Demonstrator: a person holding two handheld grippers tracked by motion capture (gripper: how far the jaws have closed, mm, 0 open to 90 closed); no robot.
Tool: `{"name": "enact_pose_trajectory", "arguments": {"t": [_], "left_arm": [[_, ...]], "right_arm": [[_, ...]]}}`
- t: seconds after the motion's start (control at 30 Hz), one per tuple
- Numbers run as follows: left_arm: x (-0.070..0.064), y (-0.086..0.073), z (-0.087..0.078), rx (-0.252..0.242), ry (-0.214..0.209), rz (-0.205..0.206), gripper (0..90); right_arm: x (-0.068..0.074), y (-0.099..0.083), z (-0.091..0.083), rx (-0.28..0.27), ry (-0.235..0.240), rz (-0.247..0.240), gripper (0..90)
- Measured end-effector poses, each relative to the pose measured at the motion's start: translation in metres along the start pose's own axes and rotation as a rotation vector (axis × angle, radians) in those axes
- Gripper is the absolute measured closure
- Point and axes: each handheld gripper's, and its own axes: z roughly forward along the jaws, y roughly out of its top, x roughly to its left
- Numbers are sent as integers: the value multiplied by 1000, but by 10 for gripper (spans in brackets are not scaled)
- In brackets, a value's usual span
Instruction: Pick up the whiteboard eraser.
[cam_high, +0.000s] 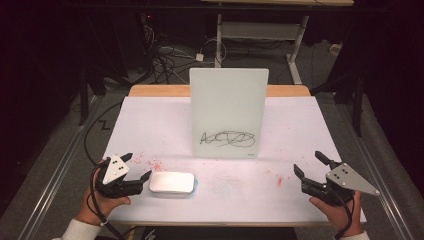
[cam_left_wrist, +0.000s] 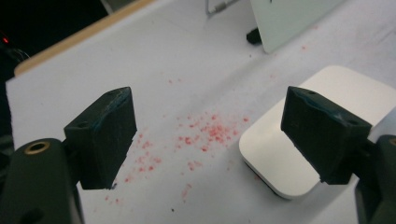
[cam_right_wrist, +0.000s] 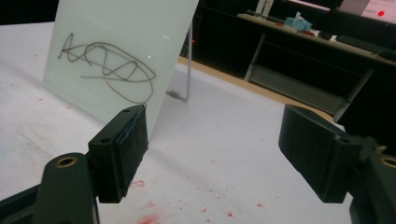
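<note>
Eraser, partly hidden behind left gripper, lies ungrasped; both grippers gape.

The left tool, jaws apart, hovers beside a white eraser over red specks.

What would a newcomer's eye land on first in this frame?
First, the upright frosted white glass board standing mid-table with a black marker scribble low on its face. Next, the flat white rounded-rectangle eraser block lying near the front edge, just beside the open left gripper. Scattered red specks stain the white table cover, while the right gripper waits open at the front right.
</note>
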Motion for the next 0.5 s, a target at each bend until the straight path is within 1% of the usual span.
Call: {"name": "enact_pose_trajectory", "arguments": {"t": [0.03,0.07,0.1,0.13,0.17,0.2,0.27,0.3,0.33,0.37,0.4,0.43,0.47,0.5], "left_arm": [[0,0,0,12,-2,1,192],[1,-1,0,12,-4,7,207],[1,0,-1,26,-9,10,207],[2,0,-1,37,-22,15,207],[2,0,-1,43,-32,26,206],[1,1,-2,50,-44,40,204],[2,5,-4,72,-68,88,200],[2,7,-6,81,-75,105,197],[2,10,-6,96,-88,122,199],[2,13,-6,121,-99,131,199],[2,16,-7,130,-94,142,199],[2,19,-7,142,-91,149,205],[1,21,-7,161,-89,161,209],[0,24,-6,187,-100,176,209]], "right_arm": [[0,0,0,0,0,0,247],[0,-1,1,10,14,8,249],[4,-2,4,24,27,-10,251],[4,-2,4,24,27,-10,251],[6,-2,4,35,35,-21,254],[8,-3,6,44,42,-26,254],[11,-3,7,48,57,-35,254],[12,-3,8,54,70,-36,254],[15,-3,9,57,83,-44,254],[15,-3,9,57,83,-44,254],[16,-3,10,66,93,-48,254],[19,-4,11,78,111,-66,253],[21,-4,12,82,120,-73,254],[22,-4,14,89,131,-77,254]]}}
